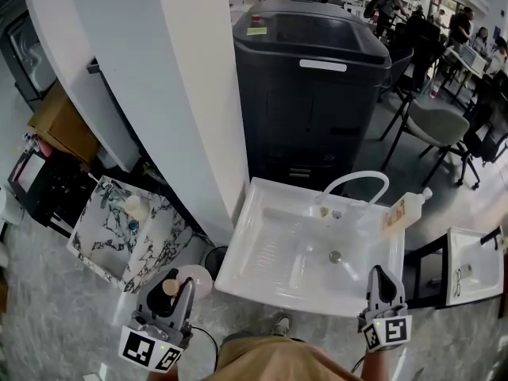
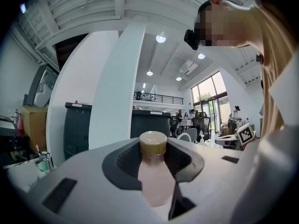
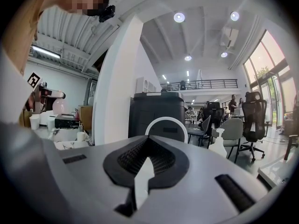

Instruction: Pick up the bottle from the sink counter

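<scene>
A small pink bottle (image 2: 153,176) with a tan cap (image 1: 170,286) stands upright between the jaws of my left gripper (image 1: 169,290), which is shut on it, low at the left and left of the white sink (image 1: 238,270). My right gripper (image 1: 380,275) hovers over the sink's front right corner, its jaws together with nothing between them. In the right gripper view the fingertips (image 3: 145,149) meet, and only a thin white sliver shows behind them. A white spray bottle (image 1: 406,208) stands at the sink's back right corner, also seen as the spray bottle (image 3: 218,144) past my right gripper.
A white arched faucet (image 1: 358,182) rises at the back of the sink. Behind it stands a dark grey machine (image 1: 309,94). A white pillar (image 1: 159,78) leans at the left, with a marble-patterned box (image 1: 103,236) at its foot. Office chairs (image 1: 432,125) and another white basin (image 1: 468,268) are at the right.
</scene>
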